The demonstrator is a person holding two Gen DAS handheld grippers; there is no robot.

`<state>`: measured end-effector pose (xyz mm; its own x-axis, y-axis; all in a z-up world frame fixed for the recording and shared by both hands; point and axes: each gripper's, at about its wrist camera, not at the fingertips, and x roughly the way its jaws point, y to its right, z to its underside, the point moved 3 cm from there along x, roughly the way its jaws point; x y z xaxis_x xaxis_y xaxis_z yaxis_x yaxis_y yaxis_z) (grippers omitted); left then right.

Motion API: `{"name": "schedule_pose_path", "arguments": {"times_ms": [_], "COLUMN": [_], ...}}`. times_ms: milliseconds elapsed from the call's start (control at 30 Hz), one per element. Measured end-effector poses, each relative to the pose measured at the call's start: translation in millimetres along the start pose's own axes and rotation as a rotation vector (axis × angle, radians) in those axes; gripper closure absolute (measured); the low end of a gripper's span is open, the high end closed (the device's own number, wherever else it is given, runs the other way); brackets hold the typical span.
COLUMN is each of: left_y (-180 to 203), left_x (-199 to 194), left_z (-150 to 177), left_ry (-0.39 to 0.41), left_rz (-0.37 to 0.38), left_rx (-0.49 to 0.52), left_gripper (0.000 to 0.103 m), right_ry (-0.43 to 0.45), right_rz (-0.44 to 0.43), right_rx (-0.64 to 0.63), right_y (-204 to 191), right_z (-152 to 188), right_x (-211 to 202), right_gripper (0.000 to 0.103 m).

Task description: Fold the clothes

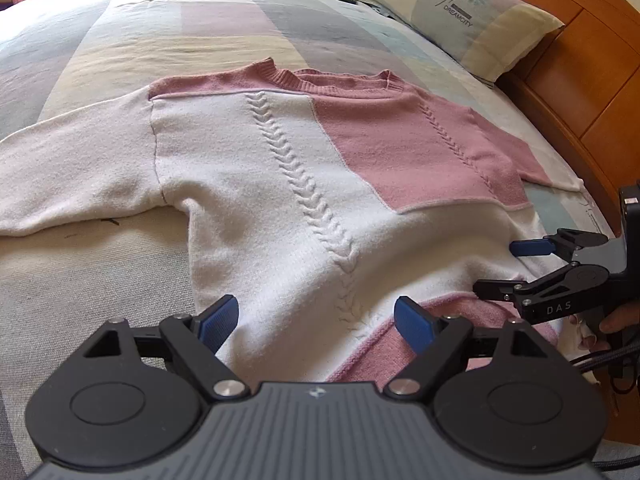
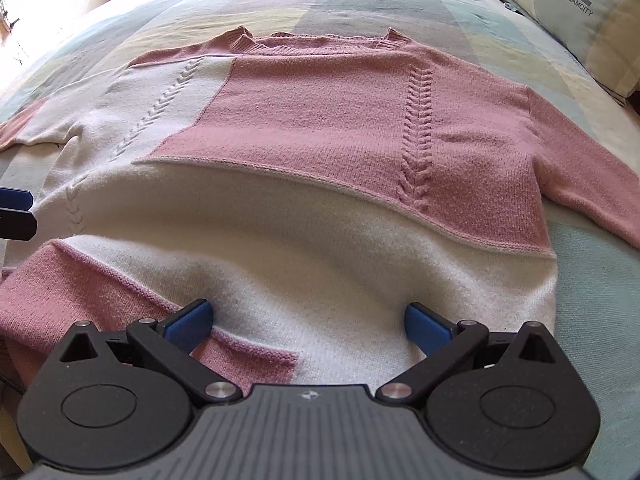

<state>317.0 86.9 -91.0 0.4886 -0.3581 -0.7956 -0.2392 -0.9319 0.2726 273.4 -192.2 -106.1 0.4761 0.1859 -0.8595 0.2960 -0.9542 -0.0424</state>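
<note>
Two grippers hang over the near hem of a sweater (image 1: 280,184) spread flat on a bed (image 1: 120,40), its neck at the far end and its sleeves out to left and right. The knit is pink and white in blocks, with a cable braid down each side of the front. Near the hem, a pink patch lies in the white. The left gripper (image 1: 316,322) has its blue pads wide apart, above the white cloth near the left braid, with nothing held between them. The right gripper (image 2: 308,326) also stands wide open, over white cloth at the hem with the pink patch at its left pad; it grips nothing. In the left wrist view the right gripper comes in from the right, a hand (image 1: 616,320) on its grip and a cable trailing off. A pillow (image 1: 460,12) lies at the far right by a wooden headboard (image 1: 580,80). The right sleeve is pink; the left is mostly white.
</note>
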Motion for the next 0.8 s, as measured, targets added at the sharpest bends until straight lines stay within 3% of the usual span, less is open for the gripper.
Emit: {"name": "schedule_pose_path", "arguments": {"times_ms": [167, 333, 800], "left_y": [1.2, 0.4, 14.7], "left_x": [10.3, 6.2, 11.1], "left_z": [5.7, 3.2, 5.3], "left_ry": [-0.013, -0.013, 0.031], "left_rz": [0.065, 0.104, -0.02], "left_rx": [0.128, 0.163, 0.079], "left_gripper": [0.018, 0.018, 0.018], "right_ry": [0.01, 0.022, -0.019], "right_rz": [0.019, 0.063, -0.005], "right_rx": [0.014, 0.063, -0.032], "right_y": [-1.7, -5.2, -0.5], "right_z": [0.1, -1.7, -11.7], "right_x": [0.3, 2.2, 6.4], "right_gripper": [0.0, 0.0, 0.0]}}
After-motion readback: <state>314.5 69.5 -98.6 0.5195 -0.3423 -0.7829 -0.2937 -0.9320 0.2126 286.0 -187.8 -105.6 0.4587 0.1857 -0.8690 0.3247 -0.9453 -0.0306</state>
